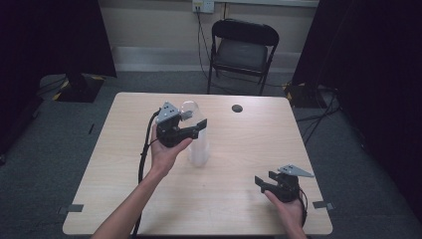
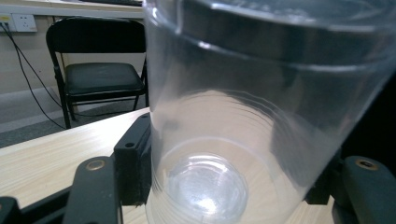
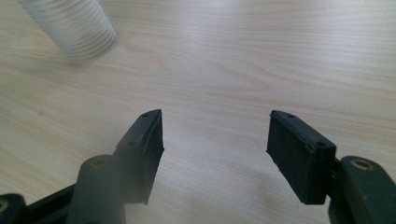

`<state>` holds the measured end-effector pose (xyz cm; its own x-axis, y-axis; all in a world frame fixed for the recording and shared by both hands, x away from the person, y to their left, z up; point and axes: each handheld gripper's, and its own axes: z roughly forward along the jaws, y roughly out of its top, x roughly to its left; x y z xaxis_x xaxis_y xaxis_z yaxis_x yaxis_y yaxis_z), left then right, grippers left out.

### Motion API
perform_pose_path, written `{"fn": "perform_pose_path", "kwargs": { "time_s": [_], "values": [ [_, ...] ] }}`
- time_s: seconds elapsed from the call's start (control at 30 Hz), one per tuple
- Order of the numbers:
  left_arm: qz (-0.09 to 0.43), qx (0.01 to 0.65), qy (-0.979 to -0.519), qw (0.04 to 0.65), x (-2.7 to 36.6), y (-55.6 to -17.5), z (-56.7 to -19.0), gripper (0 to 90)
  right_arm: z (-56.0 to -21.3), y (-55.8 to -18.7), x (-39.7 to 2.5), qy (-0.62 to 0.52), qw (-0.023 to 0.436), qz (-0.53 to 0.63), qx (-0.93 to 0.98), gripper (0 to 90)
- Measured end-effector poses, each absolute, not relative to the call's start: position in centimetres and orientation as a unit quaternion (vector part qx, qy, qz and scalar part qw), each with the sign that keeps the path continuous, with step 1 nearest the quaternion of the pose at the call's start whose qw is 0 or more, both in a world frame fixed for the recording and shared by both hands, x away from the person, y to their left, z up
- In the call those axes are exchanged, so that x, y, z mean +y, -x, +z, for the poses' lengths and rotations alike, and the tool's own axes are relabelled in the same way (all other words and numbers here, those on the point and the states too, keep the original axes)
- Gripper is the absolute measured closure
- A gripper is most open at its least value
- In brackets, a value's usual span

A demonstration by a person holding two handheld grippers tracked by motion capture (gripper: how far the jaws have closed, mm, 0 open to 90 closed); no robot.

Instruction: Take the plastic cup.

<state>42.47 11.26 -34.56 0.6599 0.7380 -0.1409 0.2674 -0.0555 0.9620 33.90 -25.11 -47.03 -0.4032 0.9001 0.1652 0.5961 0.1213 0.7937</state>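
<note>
**Clear cup stack held in left claw, right claw idle**

Forearms enter from the bottom edge of the high view, each hand carrying one claw. Left hand (image 1: 164, 152) holds the left claw (image 1: 196, 127) raised above the middle of the surface (image 1: 239, 149), jaws pointing toward the right side.

Left claw: jaws closed onto a clear plastic cup (image 1: 190, 110), the top one of a tall stack of clear cups (image 1: 198, 147) whose base stands on the surface. In the left gripper view the cup (image 2: 261, 116) sits squarely between the two black jaws, wall touching the pad on each side; its ribbed bottom is seen through the transparent wall. Whether the top cup is lifted clear of the rest cannot be told.

Right claw (image 1: 266, 180): near the front right of the surface, well apart from the stack, held low by the right hand (image 1: 291, 209). Jaws spread wide, nothing between them; the right gripper view shows bare wood grain in the gap (image 3: 215, 144) and the ribbed foot of the stack (image 3: 74, 25) at upper left.

Other items: small dark round object (image 1: 237, 108) on the far part of the surface; black folding chair (image 1: 241, 50) beyond it by the wall.
</note>
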Motion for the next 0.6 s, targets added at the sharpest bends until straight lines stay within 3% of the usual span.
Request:
{"fn": "perform_pose_path", "kwargs": {
  "time_s": [0.6],
  "values": [
    [0.172,0.392,-0.693,0.58,15.2,-41.0,-33.7,35.1,-46.8,-33.7,-24.7,-0.506,0.189,0.421,0.729,36.0]
  ]
}}
